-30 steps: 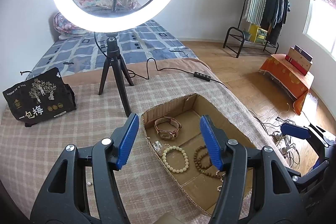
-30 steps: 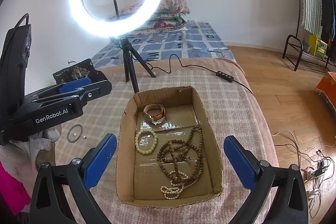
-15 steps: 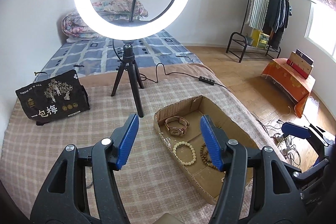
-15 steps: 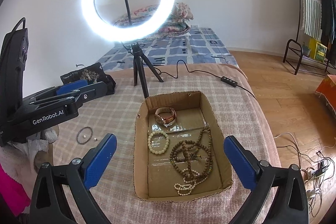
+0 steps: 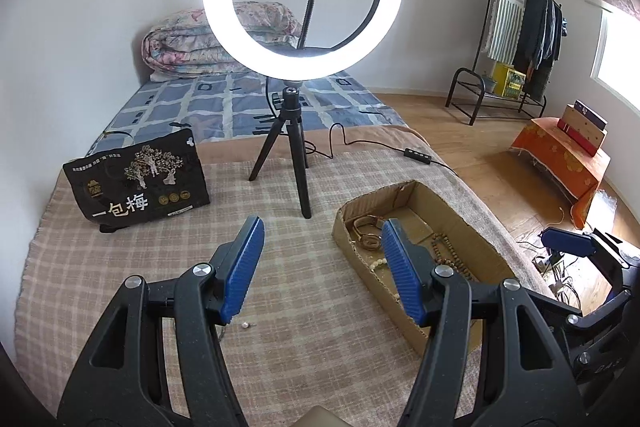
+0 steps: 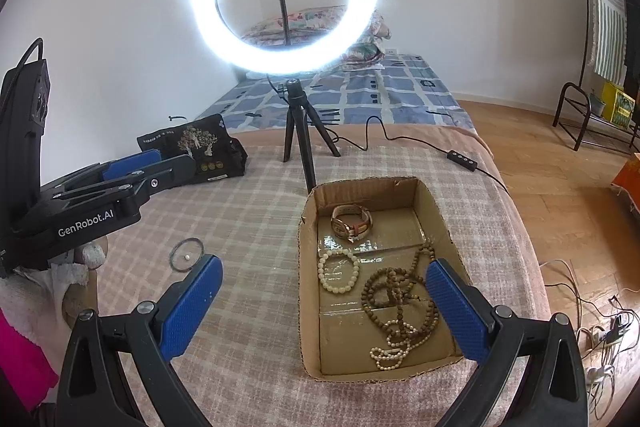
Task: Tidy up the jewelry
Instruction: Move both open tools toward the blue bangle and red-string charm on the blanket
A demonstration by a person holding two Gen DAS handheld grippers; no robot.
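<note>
An open cardboard box point(image 6: 307, 267) on the checked cloth holds a watch point(image 6: 351, 221), a white bead bracelet point(image 6: 338, 271), a brown bead necklace point(image 6: 396, 291) and a small white bead string point(image 6: 390, 351). My right gripper point(image 6: 324, 267) hovers open over the box's near left corner with nothing between its pads. To the left a thin dark ring point(image 6: 186, 254) lies on the cloth around a tiny pearl point(image 6: 187, 257). My left gripper point(image 5: 322, 227) stands open and empty above bare cloth, left of the box point(image 5: 424, 327). A pearl point(image 5: 245, 325) lies by its left finger.
A lit ring light on a black tripod point(image 5: 298, 155) stands behind the box, its cable and controller point(image 5: 416, 153) trailing right. A black snack bag point(image 5: 138, 183) sits at the back left. The cloth's edge drops to wooden floor on the right. A gloved hand point(image 6: 72, 271) holds the left gripper.
Both grippers have drawn back and risen a little. The left one has swung left, so the box now lies right of its fingers instead of between them. Neither gripper's opening has changed.
</note>
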